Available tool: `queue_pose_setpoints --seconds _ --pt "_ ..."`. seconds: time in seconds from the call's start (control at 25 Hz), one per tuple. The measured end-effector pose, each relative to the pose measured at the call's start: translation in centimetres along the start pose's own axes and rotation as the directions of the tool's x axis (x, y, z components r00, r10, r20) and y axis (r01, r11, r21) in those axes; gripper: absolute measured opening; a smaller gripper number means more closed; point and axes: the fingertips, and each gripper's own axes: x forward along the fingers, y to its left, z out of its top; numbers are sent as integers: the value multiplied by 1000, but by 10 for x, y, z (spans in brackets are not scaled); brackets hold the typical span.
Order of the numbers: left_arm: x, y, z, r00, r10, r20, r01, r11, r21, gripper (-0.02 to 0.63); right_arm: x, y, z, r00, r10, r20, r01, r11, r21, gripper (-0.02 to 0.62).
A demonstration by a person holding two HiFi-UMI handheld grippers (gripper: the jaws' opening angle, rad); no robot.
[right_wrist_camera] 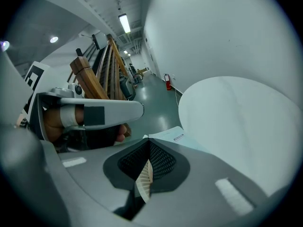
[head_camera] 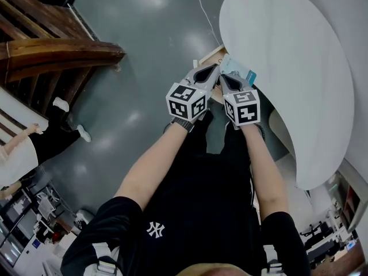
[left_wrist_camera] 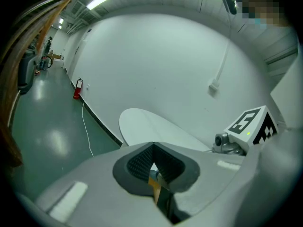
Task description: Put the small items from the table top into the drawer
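Note:
Both grippers are held side by side over the near edge of the white oval table (head_camera: 299, 68). Just under that edge is a wood-rimmed drawer (head_camera: 208, 55) with a pale blue flat item (head_camera: 234, 68) in it. My left gripper (head_camera: 213, 69) points at the drawer's rim. Its tips (left_wrist_camera: 152, 144) meet, and only a sliver of orange-brown shows in the pocket behind them. My right gripper (head_camera: 225, 79) is also shut, tips (right_wrist_camera: 149, 140) touching above the pale item (right_wrist_camera: 170, 136). No small item shows on the table top (right_wrist_camera: 236, 112).
A wooden stair structure (head_camera: 57, 50) stands at the left over grey floor. A white cable (head_camera: 204, 10) runs along the floor by the table. Another person (head_camera: 23, 148) stands at the far left. A red fire extinguisher (left_wrist_camera: 76, 89) stands by the wall.

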Motion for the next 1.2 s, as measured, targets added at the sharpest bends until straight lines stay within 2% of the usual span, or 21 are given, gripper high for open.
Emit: queue_pose_setpoints --seconds 0.52,0.84,1.08,1.2 --pt "-10 27 -29 999 18 -46 -19 1000 -22 1 53 10 -50 997 -7 -76 9 1000 25 26" --pt "-6 40 -35 997 14 -72 -16 1000 -23 0 74 -8 -57 997 -45 -65 47 999 25 30" --pt "-1 43 -39 996 18 -87 -20 999 -25 0 78 -23 -68 991 -58 -121 62 998 26 110" --pt "3 38 -38 996 8 -90 -10 1000 -20 0 70 -28 -64 990 -85 -112 88 996 17 66"
